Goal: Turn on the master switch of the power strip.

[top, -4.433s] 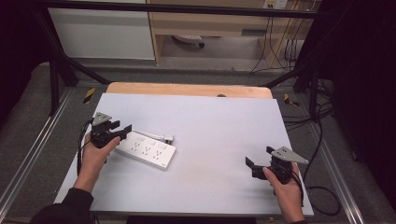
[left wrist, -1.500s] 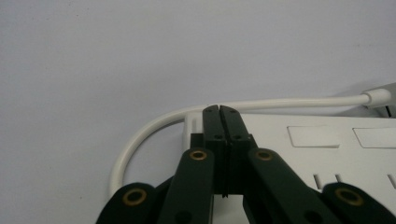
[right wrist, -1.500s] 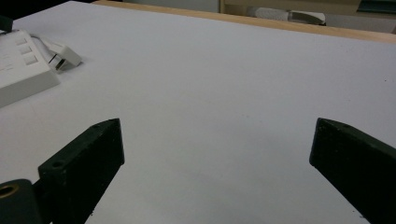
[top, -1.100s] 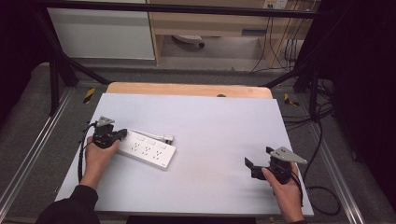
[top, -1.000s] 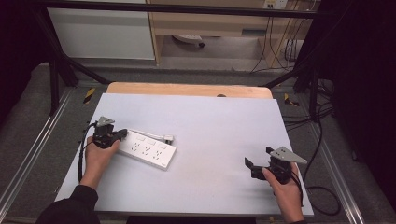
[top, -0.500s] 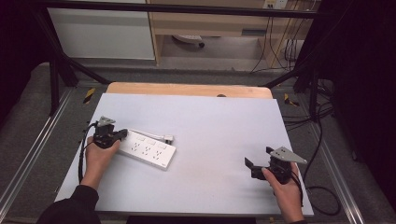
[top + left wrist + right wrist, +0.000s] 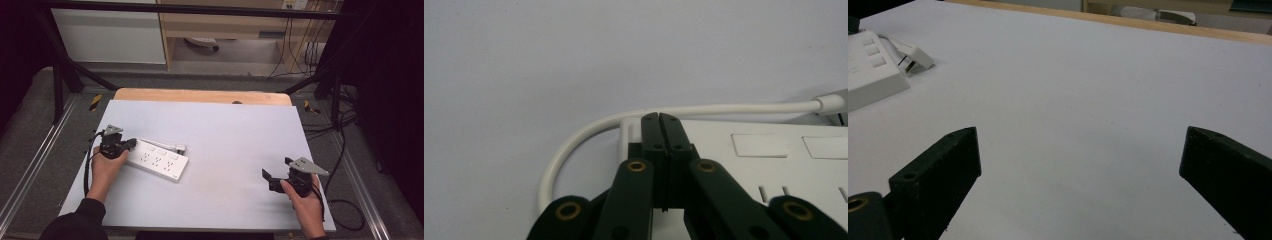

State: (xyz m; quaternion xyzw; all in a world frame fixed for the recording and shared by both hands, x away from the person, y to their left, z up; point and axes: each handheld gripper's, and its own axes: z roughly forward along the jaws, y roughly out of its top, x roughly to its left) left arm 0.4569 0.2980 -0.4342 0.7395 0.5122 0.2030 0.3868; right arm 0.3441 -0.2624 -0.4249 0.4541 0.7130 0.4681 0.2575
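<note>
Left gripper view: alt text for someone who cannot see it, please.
Closed black tongs rest over the end of a white plastic power strip on a pale grey table. The strip's white cable loops out from that end and runs along its far edge.

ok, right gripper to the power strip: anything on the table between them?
Nothing visible. The right gripper is open near the table's right edge, and bare surface runs from it to the power strip. The strip's plug lies at its far side, off that line.
</note>
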